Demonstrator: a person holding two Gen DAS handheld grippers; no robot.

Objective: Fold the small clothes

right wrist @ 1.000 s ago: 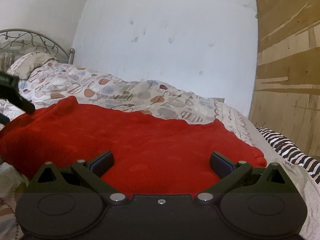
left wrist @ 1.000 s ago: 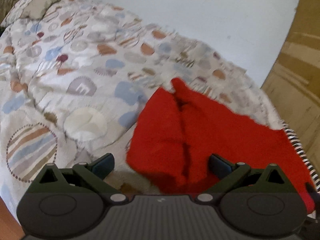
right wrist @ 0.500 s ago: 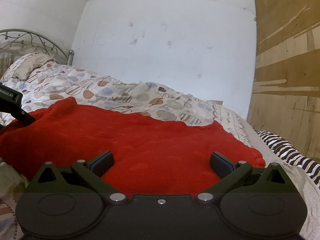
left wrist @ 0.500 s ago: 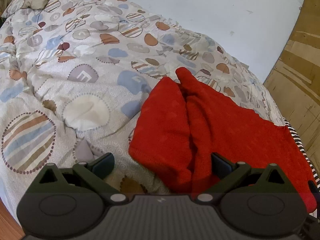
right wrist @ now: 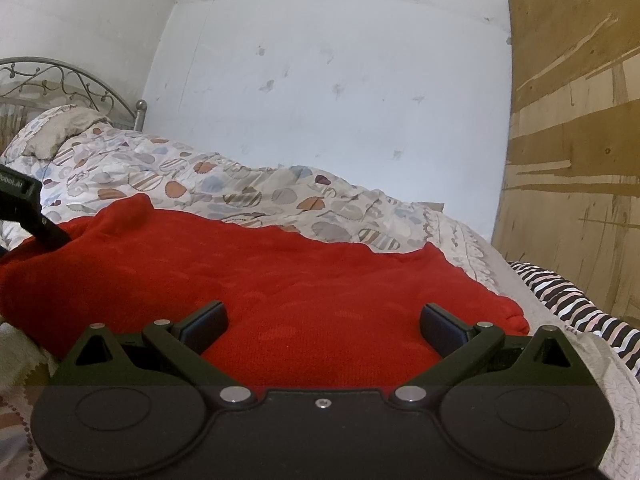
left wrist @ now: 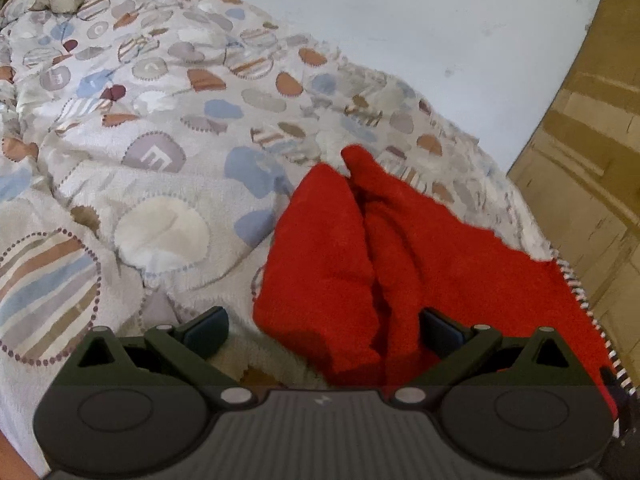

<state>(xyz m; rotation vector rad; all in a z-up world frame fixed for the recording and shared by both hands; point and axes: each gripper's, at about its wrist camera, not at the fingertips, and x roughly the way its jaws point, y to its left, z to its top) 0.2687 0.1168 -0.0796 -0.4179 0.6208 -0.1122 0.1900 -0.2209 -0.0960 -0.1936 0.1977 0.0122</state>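
Lower centre of both views: red garment (right wrist: pixel 288 288) flat on bed quilt (left wrist: pixel 168 128), spanning left hand-held gripper (left wrist: pixel 322 326) and right hand-held gripper (right wrist: pixel 322 322), both spread, pinching nothing.

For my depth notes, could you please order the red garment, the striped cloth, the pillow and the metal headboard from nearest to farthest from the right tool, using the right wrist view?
1. Red garment, directly ahead of the right tool.
2. Striped cloth, right.
3. Pillow, far left.
4. Metal headboard, behind the pillow.

A white letter "E" stands on a grey dotted-edge circle (left wrist: pixel 154 155) printed on the pale patterned fabric quilt (left wrist: pixel 120 128). White lettering on the black left gripper (right wrist: pixel 18 190) is too blurred to read.
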